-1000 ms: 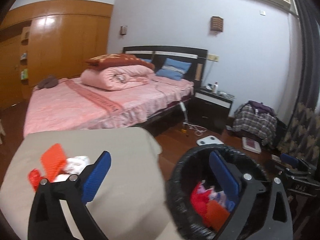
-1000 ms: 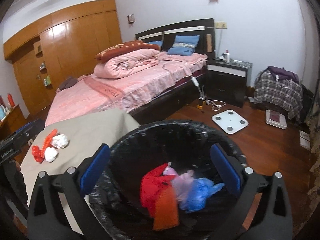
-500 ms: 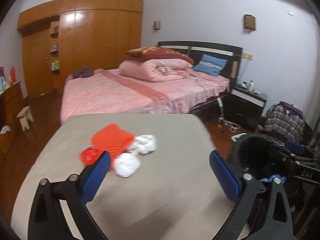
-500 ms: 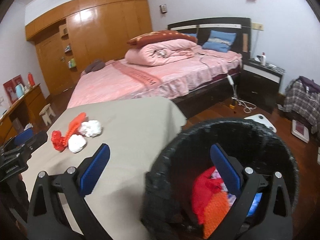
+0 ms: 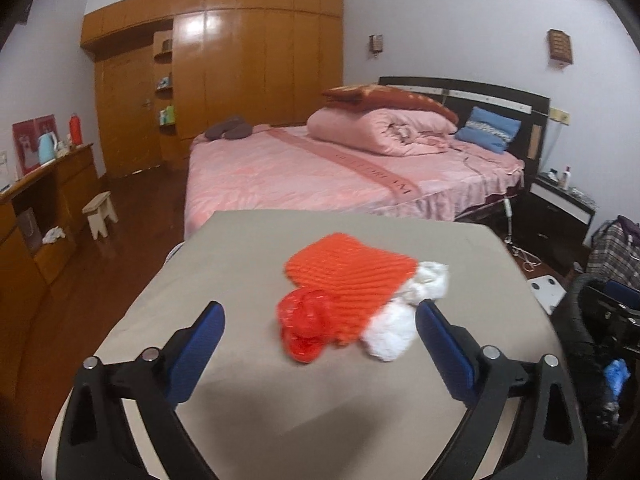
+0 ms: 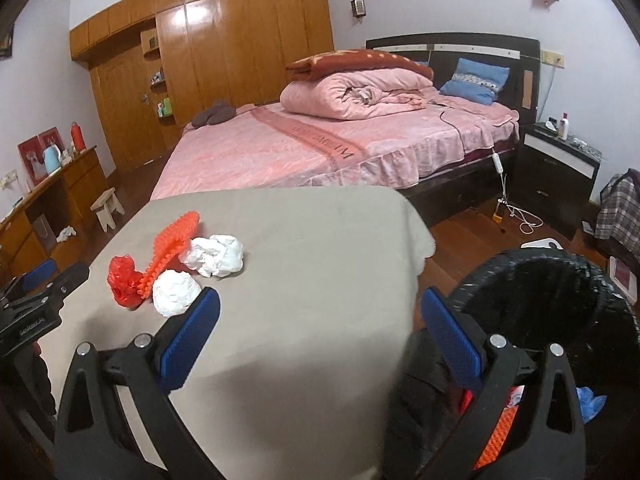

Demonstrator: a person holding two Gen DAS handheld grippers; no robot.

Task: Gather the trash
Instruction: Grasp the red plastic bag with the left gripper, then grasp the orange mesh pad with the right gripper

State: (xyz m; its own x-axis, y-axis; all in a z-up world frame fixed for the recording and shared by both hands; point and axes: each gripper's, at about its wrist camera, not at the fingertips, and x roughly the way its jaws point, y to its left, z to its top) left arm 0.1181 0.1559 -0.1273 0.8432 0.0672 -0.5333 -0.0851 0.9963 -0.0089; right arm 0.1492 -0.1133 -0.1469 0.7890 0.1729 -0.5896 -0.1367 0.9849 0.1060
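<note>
Trash lies in a small pile on the beige table (image 5: 248, 264): an orange ribbed foam sheet (image 5: 352, 276), a crumpled red plastic piece (image 5: 304, 324) and two white paper wads (image 5: 390, 332) (image 5: 430, 280). My left gripper (image 5: 320, 340) is open just in front of the pile, empty. In the right wrist view the same orange foam sheet (image 6: 172, 240), red plastic (image 6: 124, 282) and white wads (image 6: 176, 292) (image 6: 218, 256) lie to the left. My right gripper (image 6: 320, 332) is open and empty, straddling the table's right edge beside the black-lined trash bin (image 6: 552, 292), which holds coloured trash.
A pink bed (image 5: 320, 172) with a folded quilt stands behind the table. A wooden wardrobe (image 5: 224, 68), a dresser (image 5: 40, 208) and a small stool (image 5: 100, 212) are at the left. A dark nightstand (image 6: 560, 164), floor cables and a white scale lie right.
Both grippers have swung left, away from the bin toward the table. The pile has come to sit between the left gripper's fingers; the bin has slid to the right edge of both views.
</note>
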